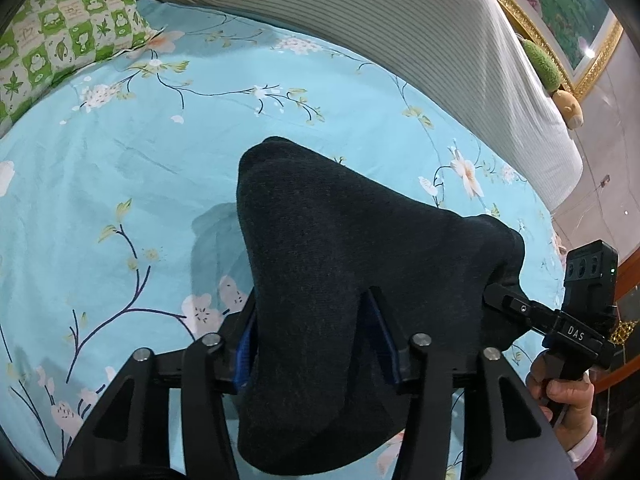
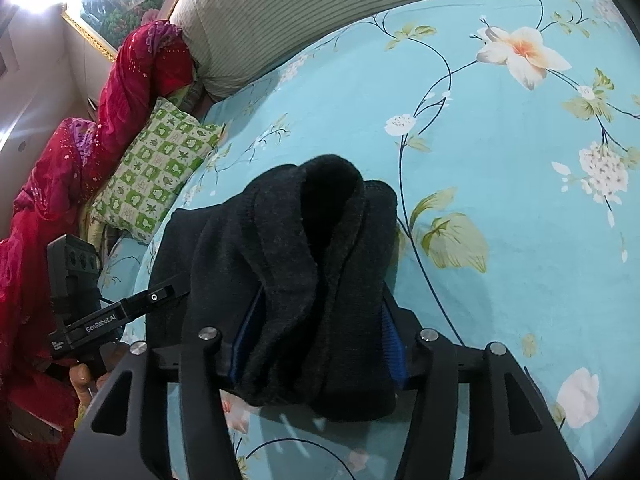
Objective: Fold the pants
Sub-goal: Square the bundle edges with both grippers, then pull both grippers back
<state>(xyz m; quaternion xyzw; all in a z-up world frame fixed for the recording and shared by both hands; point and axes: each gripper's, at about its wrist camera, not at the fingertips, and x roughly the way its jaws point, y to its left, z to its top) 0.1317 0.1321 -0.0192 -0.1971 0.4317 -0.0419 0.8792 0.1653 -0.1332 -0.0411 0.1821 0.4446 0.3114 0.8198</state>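
Pants [image 1: 340,264], dark and bunched, are hanging above the floral bed sheet [image 1: 120,160], draped between both grippers. The left gripper [image 1: 316,344] is standing partly apart with cloth lying between its blue pads; whether they are pressing cannot be told. The right gripper [image 2: 316,340] is showing the same. A green checked pillow [image 2: 156,172] and red fabric [image 2: 60,184] are lying beside the sheet.

Read in white capitals: "DAS", on the black body of the right gripper [image 1: 576,336], seen from the left wrist. Read in white: "GenRobot.AI", on the black bar of the left gripper [image 2: 102,323]; smaller print beside it illegible.
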